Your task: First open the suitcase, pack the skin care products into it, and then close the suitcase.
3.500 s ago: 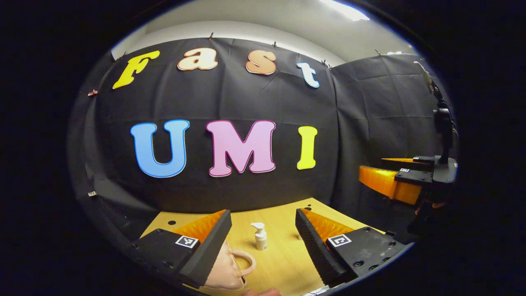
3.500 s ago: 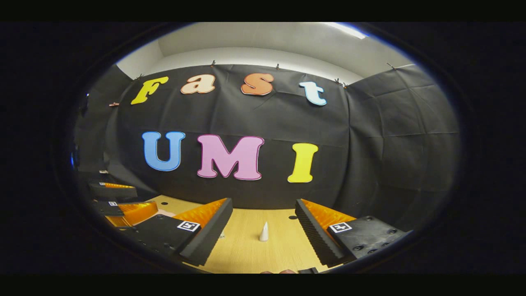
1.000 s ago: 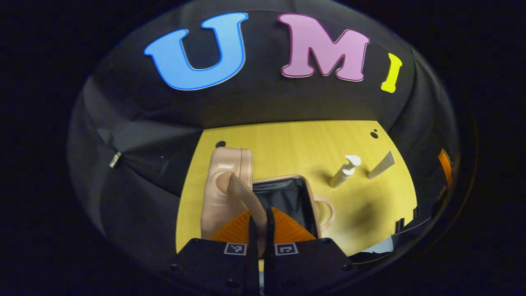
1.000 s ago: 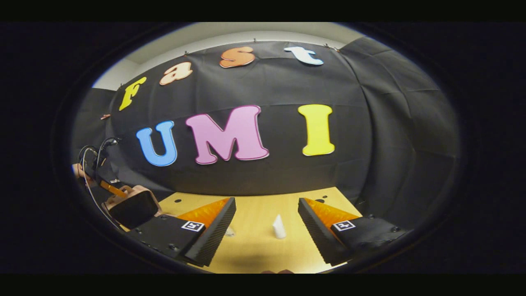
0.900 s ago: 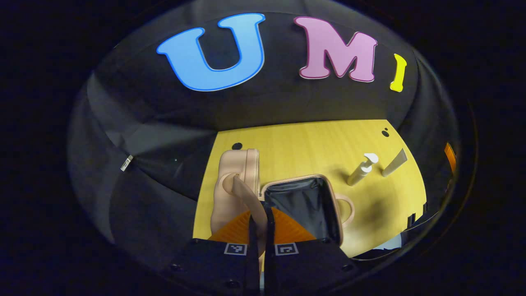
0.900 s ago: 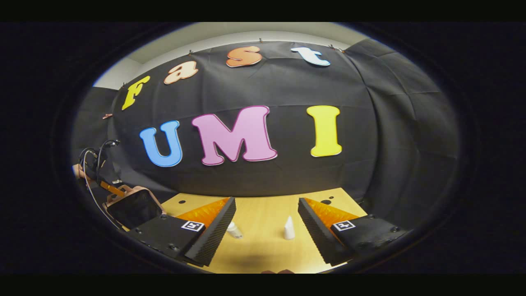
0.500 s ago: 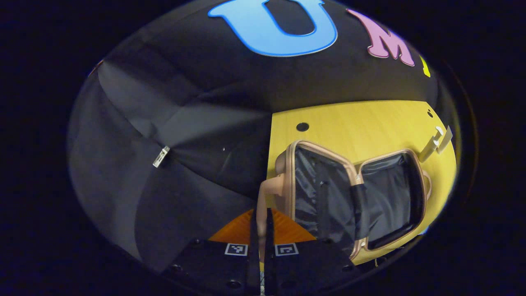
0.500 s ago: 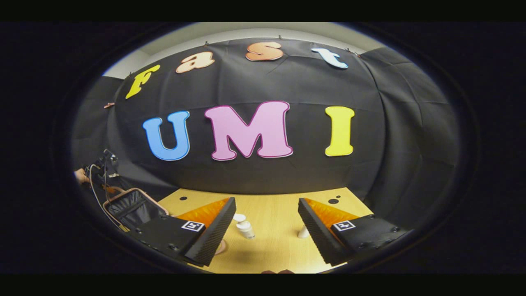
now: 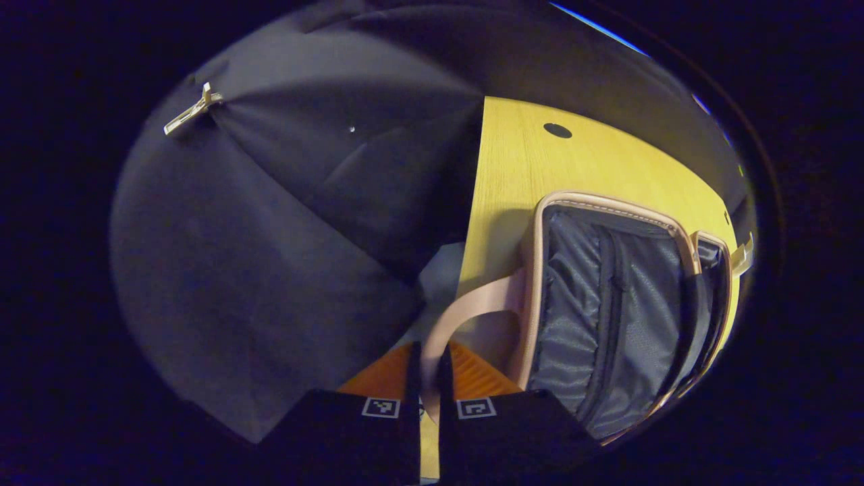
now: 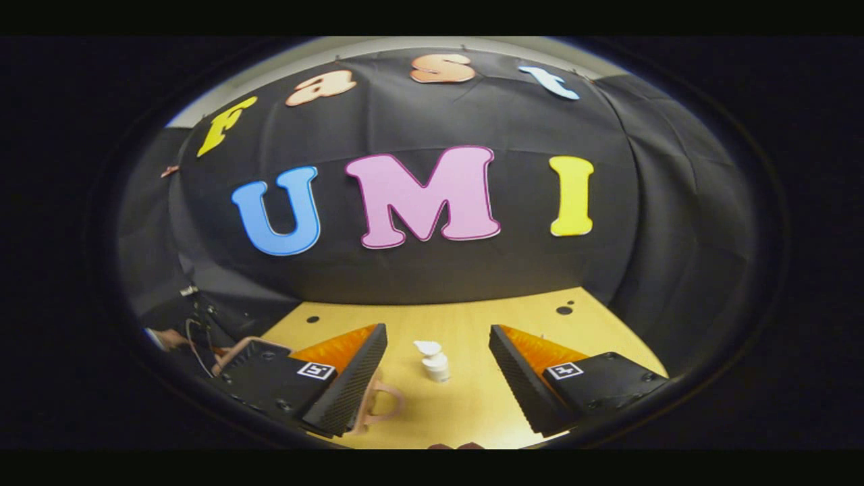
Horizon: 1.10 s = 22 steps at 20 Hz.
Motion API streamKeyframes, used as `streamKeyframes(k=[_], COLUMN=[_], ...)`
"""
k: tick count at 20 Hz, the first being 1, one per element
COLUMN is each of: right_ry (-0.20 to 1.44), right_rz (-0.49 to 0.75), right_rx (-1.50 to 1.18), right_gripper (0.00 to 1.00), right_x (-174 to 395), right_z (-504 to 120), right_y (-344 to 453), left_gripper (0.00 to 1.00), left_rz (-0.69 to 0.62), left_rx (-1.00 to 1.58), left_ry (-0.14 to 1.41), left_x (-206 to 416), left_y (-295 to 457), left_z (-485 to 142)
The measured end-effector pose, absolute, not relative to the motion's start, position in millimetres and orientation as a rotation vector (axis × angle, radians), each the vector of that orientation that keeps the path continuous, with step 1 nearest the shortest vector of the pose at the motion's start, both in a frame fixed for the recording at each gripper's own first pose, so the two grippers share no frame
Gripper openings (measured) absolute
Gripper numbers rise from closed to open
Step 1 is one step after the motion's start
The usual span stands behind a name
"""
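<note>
In the left gripper view the left tool (image 9: 426,368) is clamped on the pink handle (image 9: 466,314) of the suitcase (image 9: 607,317), whose dark-lined halves lie spread open on the table (image 9: 526,169); opening looks finished, so this tool must let go. In the right gripper view the right tool (image 10: 437,368) hangs wide apart and empty, with the pump bottle (image 10: 433,361) standing between its fingers farther off, likely the first thing to grip.

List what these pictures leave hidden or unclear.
- Left gripper view: the suitcase lies open, but its far half is cut off by the image edge.
- Left gripper view: the handle disappears between the left gripper fingers.
- Right gripper view: the pump bottle is too small to read; the right gripper hides part of the suitcase.
</note>
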State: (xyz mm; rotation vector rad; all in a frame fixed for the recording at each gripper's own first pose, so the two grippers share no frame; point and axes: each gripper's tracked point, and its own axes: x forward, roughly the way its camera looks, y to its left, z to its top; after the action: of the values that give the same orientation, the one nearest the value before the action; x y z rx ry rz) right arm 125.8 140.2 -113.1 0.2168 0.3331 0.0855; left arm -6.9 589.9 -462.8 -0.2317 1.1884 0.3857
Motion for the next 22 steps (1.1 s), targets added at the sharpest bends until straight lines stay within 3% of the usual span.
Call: streamKeyframes(k=[1, 3, 4, 5, 7, 11, 16, 17, 18, 19, 22], right_ry=[0.325, 0.325, 0.327, 0.324, 0.339, 0.349, 0.368, 0.369, 0.375, 0.389, 0.423], right_rz=[0.078, 0.049, 0.036, 0.026, 0.02, 0.068, 0.108, 0.116, 0.121, 0.123, 0.113], right_rx=[0.213, 0.172, 0.156, 0.139, 0.112, 0.105, 0.07, 0.064, 0.051, 0.041, 0.044], right_gripper=[0.97, 0.97, 0.97, 0.97, 0.97, 0.97, 0.97, 0.97, 0.97, 0.97, 0.97], right_x=[128, 132, 132, 134, 137, 142, 148, 149, 152, 154, 162], right_z=[-114, -127, -132, -137, -151, -165, -190, -195, -203, -214, -249], right_y=[139, 126, 120, 113, 100, 86, 54, 48, 42, 36, 19], left_gripper=[0.24, 0.53, 0.64, 0.85, 1.0, 0.99, 0.95, 0.84, 0.83, 0.9, 0.94], left_rz=[0.407, 0.43, 0.435, 0.437, 0.462, 0.439, 0.303, 0.254, 0.211, 0.197, 0.133], left_rx=[-0.216, -0.179, -0.161, -0.12, -0.033, -0.045, -0.297, -0.344, -0.364, -0.344, -0.236], left_ry=[1.162, 0.989, 0.876, 0.754, 0.539, 0.267, 0.087, 0.082, 0.1, 0.139, 0.271], left_x=[-8, 4, 14, 18, 26, 33, 74, 87, 101, 117, 155], left_y=[597, 602, 597, 586, 558, 475, 299, 270, 241, 219, 164], left_z=[-455, -418, -388, -347, -263, -144, -89, -92, -99, -110, -157])
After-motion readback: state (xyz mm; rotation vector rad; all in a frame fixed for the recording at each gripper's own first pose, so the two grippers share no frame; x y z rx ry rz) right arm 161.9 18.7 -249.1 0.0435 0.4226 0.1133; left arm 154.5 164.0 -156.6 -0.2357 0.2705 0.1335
